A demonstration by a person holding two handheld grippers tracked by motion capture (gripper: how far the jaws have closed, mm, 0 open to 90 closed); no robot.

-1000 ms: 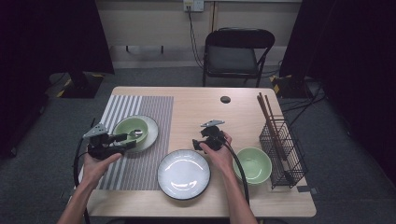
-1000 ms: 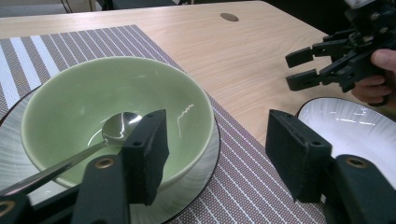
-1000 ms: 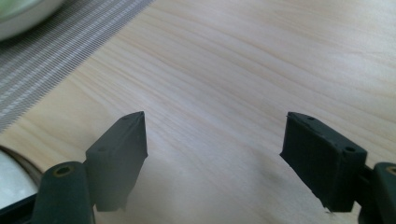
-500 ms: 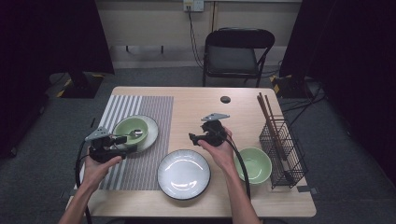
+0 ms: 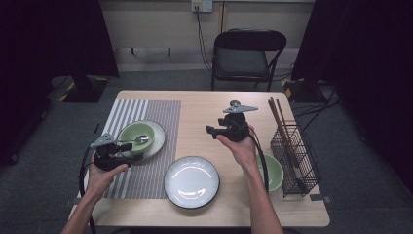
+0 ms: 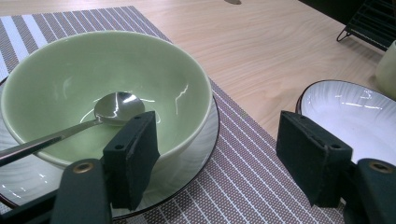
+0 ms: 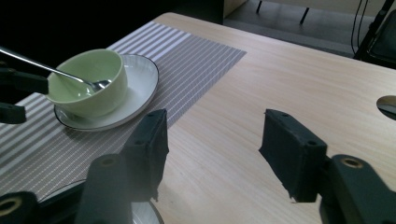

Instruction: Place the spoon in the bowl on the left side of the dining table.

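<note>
A light green bowl (image 5: 137, 136) stands on a white saucer (image 5: 157, 143) on the striped placemat (image 5: 146, 168). A metal spoon (image 6: 109, 109) rests in it, its handle over the near rim, outside my jaws. My left gripper (image 5: 127, 150) is open just beside the bowl; in the left gripper view (image 6: 219, 144) one jaw stands in front of the bowl (image 6: 102, 79). My right gripper (image 5: 209, 130) is open and held above the bare table middle, pointing left; its view (image 7: 212, 154) shows the bowl (image 7: 88, 81) farther off.
A white dark-rimmed plate (image 5: 191, 181) lies at the front centre. A second green bowl (image 5: 272, 171) sits beside a black wire rack (image 5: 294, 153) holding chopsticks (image 5: 280, 122). A small dark disc (image 7: 387, 105) lies near the back. A chair (image 5: 246, 58) stands behind the table.
My right gripper has risen and moved away from the white plate toward the back right. My left gripper has stayed by the bowl, shifting only slightly toward the near edge.
</note>
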